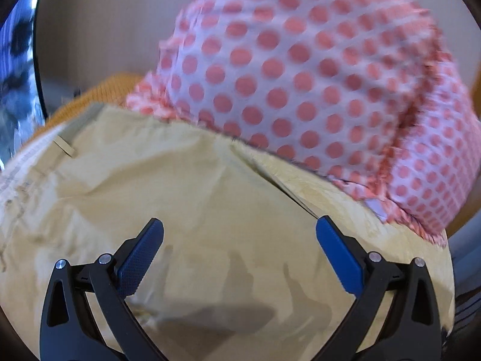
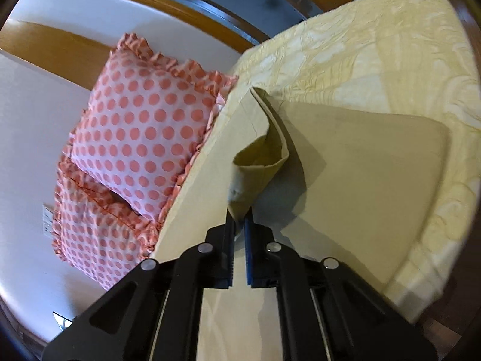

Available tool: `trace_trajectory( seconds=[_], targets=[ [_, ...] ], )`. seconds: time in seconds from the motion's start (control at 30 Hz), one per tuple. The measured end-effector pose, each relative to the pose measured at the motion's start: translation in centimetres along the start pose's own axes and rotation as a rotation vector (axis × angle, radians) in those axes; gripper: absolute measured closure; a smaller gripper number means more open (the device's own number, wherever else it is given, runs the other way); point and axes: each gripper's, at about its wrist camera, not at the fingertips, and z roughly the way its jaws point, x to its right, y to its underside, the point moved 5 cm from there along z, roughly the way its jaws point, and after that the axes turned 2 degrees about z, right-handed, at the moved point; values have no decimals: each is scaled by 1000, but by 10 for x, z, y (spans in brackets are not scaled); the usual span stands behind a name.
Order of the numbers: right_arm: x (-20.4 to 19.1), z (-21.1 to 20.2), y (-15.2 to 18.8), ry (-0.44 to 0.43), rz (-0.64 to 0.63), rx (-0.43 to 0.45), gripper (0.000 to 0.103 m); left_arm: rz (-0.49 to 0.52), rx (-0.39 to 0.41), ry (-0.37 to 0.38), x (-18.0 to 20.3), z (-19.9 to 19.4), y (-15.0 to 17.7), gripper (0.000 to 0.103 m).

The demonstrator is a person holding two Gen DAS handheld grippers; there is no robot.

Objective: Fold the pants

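Observation:
Beige pants (image 1: 180,210) lie spread on the bed and fill the lower left wrist view, waistband and belt loop (image 1: 64,146) at the left. My left gripper (image 1: 239,228) is open just above the fabric and holds nothing. In the right wrist view my right gripper (image 2: 239,219) is shut on a leg hem of the pants (image 2: 255,165) and holds it lifted, the hem hanging open above the flat fabric (image 2: 360,165).
Two pink polka-dot pillows (image 2: 141,126) lie at the bed's head, also close ahead in the left wrist view (image 1: 300,75). A pale yellow bedspread (image 2: 375,45) covers the bed. A wooden headboard (image 2: 60,51) and white wall stand behind.

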Motion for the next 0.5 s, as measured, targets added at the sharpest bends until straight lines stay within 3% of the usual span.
trace_trajectory(
  seconds=[0.13, 0.23, 0.3, 0.33, 0.37, 0.4, 0.5],
  targets=[
    [-8, -22, -5, -1, -54, 71, 98, -121, -75, 33, -2, 35, -9, 3],
    [-18, -36, -12, -3, -105, 112, 98, -179, -158, -6, -4, 65, -17, 9],
    [-22, -39, -13, -6, -127, 118, 98, -193, -162, -66, -7, 73, -23, 25],
    [-24, -39, -13, -3, -138, 118, 98, -192, -145, -69, -9, 70, -25, 55],
    [-25, -39, -14, -2, -147, 116, 98, -200, -150, -22, -8, 67, -23, 82],
    [-25, -38, -14, 1, -155, 115, 98, -216, -154, 23, -10, 61, -20, 91],
    [-18, -36, -18, 12, -147, 116, 97, -183, -75, 69, -18, 13, -4, 93]
  ],
)
